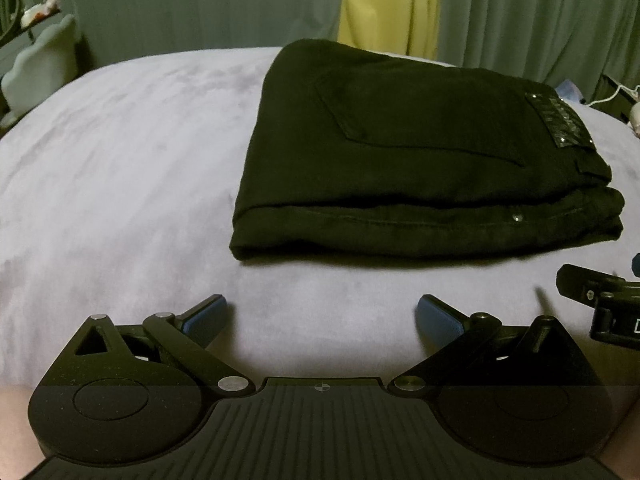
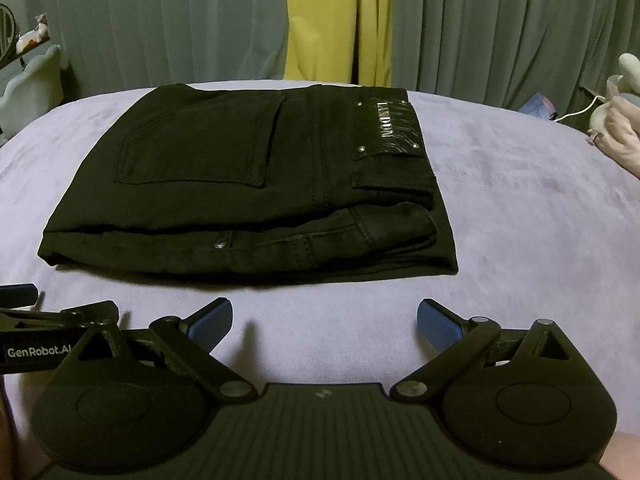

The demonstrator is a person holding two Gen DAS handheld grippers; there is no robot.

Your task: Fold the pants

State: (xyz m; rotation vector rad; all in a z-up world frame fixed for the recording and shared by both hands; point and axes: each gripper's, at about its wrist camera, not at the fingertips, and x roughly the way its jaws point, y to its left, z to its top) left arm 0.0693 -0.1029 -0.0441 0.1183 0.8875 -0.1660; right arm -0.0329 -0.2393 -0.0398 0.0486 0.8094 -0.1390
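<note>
Black pants (image 1: 420,160) (image 2: 248,184) lie folded into a compact rectangle on the lilac bed cover (image 1: 120,180) (image 2: 520,220), back pocket and a shiny brand patch (image 2: 386,128) facing up. My left gripper (image 1: 322,320) hovers in front of the fold's near edge, open, with nothing between its blue pads (image 1: 204,322). My right gripper (image 2: 324,322) is also open and empty, just short of the pants' near edge. Each gripper shows at the side of the other's view: the right one (image 1: 600,304), the left one (image 2: 52,332).
Grey-green curtains with a yellow strip (image 2: 320,20) hang behind the bed. A pale headboard-like shape (image 1: 40,64) stands at the left. At the right edge lie a beige plush thing (image 2: 620,128), a white cable (image 2: 576,112) and small items.
</note>
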